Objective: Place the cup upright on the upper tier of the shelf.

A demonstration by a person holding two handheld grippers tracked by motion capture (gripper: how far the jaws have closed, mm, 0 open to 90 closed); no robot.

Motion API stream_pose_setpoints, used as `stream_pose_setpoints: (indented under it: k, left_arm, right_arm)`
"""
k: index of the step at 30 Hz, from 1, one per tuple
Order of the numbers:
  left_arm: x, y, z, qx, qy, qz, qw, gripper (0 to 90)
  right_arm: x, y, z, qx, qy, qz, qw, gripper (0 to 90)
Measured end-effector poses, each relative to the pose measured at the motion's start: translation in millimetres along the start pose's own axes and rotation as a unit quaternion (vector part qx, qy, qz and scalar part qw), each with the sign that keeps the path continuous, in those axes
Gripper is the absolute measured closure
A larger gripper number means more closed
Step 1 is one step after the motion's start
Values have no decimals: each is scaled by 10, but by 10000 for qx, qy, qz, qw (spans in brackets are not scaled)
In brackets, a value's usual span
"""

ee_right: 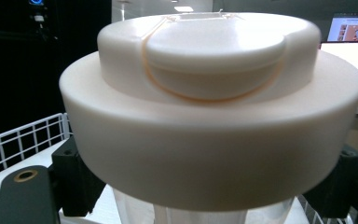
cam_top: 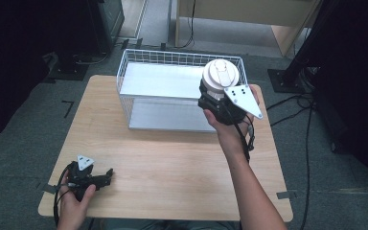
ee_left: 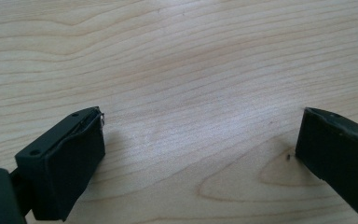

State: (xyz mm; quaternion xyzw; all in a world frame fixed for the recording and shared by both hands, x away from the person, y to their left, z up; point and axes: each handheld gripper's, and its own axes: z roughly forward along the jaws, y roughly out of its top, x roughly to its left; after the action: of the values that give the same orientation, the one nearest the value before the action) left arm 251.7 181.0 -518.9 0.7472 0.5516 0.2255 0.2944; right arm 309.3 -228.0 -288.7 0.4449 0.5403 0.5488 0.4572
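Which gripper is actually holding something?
The right gripper, above the wire basket: its jaws clamp a clear container with a white lid. The left gripper rests open on the table.

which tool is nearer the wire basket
Right. The right tool holds a white-lidded container over the wire basket at its right end; the left tool rests at the table's near left corner, far from it.
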Motion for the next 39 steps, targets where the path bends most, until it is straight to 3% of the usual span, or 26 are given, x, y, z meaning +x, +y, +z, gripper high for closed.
stream_pose_setpoints:
  k: [39]
  left_arm:
    - [0,0,0,-2,0,-5,10000,15]
  right_arm:
    - [-122,35,980,308,-462,142,9984,157]
